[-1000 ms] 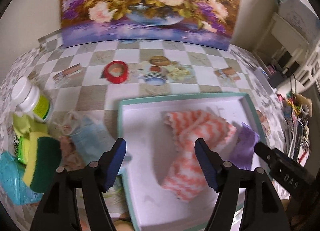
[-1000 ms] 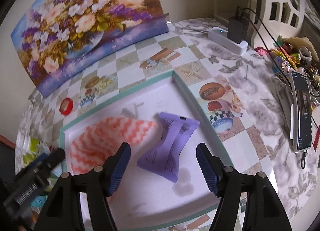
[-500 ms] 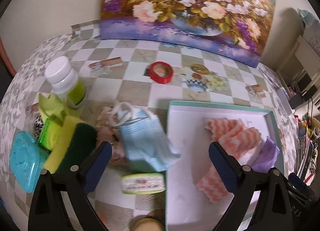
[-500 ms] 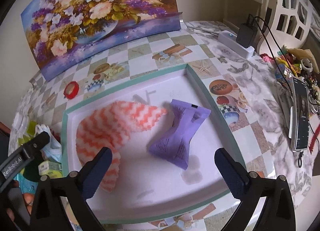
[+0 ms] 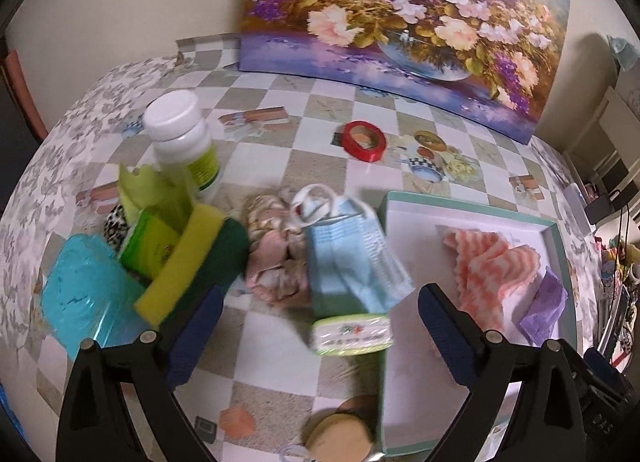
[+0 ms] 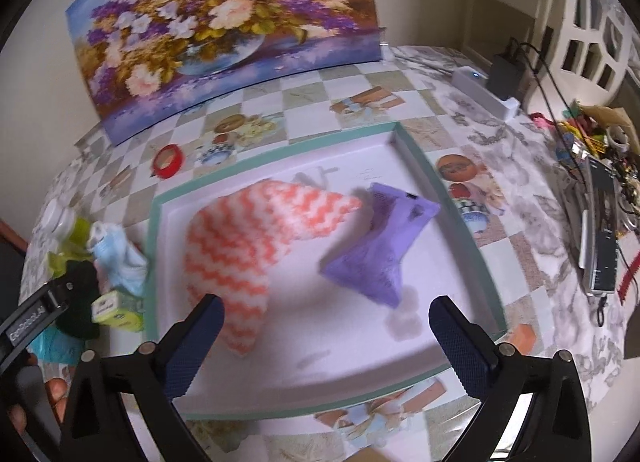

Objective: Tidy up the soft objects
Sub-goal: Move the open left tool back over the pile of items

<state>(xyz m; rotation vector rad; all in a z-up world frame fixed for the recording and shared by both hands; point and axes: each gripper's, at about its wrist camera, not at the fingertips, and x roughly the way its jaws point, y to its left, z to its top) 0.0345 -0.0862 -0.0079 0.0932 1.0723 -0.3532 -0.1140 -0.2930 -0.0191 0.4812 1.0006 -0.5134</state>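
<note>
A white tray with a teal rim (image 5: 472, 205) (image 6: 280, 157) holds an orange-and-white zigzag cloth (image 5: 488, 266) (image 6: 248, 238) and a purple packet (image 5: 544, 310) (image 6: 384, 246). Left of the tray lie a light blue face mask (image 5: 352, 262) (image 6: 120, 258), a pink crumpled cloth (image 5: 272, 262) and a yellow-green sponge (image 5: 188, 262). My left gripper (image 5: 316, 338) is open and empty, above the mask and the pile. My right gripper (image 6: 324, 342) is open and empty over the tray's near part.
A white bottle (image 5: 184, 137), a green packet (image 5: 148, 238), a teal lid (image 5: 84, 290), a small green-white box (image 5: 352, 334) and a red tape roll (image 5: 364, 139) lie on the checked tablecloth. A flower painting (image 5: 400, 21) stands behind. A phone (image 6: 600, 221) and clutter lie right.
My left gripper has opened wide and swung left, from over the tray to over the mask and pile. My right gripper has opened wide and pulled back a little.
</note>
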